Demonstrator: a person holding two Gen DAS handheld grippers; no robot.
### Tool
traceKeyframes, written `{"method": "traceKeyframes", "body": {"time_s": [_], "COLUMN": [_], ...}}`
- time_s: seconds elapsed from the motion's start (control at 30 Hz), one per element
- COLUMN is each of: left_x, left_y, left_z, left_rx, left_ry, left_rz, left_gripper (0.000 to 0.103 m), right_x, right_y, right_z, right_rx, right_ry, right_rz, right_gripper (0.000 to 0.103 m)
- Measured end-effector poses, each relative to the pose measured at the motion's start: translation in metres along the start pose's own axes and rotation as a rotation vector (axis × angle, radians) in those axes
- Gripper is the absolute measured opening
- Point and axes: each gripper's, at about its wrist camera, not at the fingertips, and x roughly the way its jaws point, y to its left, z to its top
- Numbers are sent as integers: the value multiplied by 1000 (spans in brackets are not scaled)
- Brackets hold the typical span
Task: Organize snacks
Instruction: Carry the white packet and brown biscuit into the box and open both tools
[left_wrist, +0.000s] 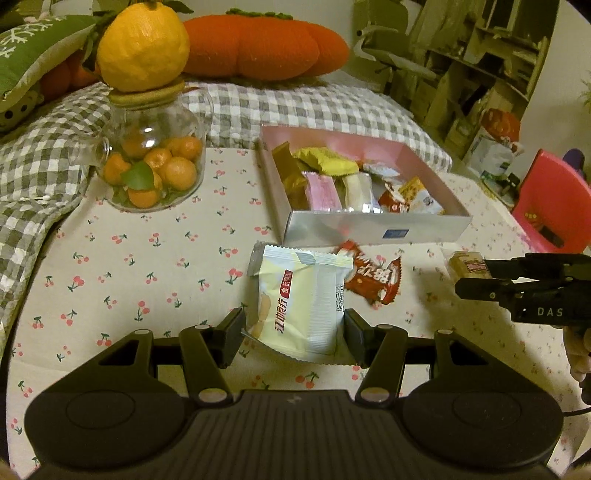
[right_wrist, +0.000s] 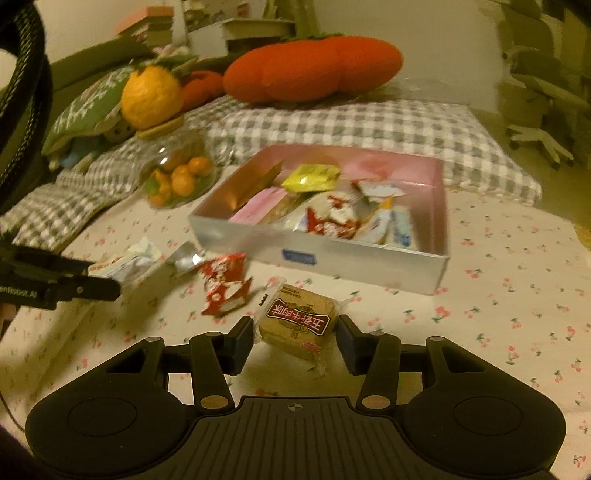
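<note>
I had a pale yellow cracker packet (left_wrist: 301, 306) pinched between the pads of my left gripper (left_wrist: 293, 338), lifted above the cherry-print tablecloth (left_wrist: 147, 266). My right gripper (right_wrist: 294, 341) was closed on a brown beef-snack packet (right_wrist: 299, 325), likewise held just short of the open box (right_wrist: 354, 264). That box, pink inside, already contained several wrapped snacks. A red candy wrapper (left_wrist: 373, 280) lay on the cloth between the two grippers, near the box's front wall. Further left stood a glass jar of small oranges (left_wrist: 151, 162).
</note>
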Motion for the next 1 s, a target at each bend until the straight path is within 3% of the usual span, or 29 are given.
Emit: {"method": "traceKeyframes", "body": {"time_s": [0.47, 1.0], "left_x": [6, 45], "left_y": [-20, -47], "left_z": [25, 54], "left_rx": [-44, -114], "left_ry": [-53, -67], "left_rz": [-22, -8], "left_gripper": [53, 53], "right_x": [-5, 17], "right_y": [-42, -81], "right_z": [25, 48], "right_rx": [193, 414], "right_ry": [-55, -81], "right_rz": [-10, -13], "right_gripper": [47, 47]}}
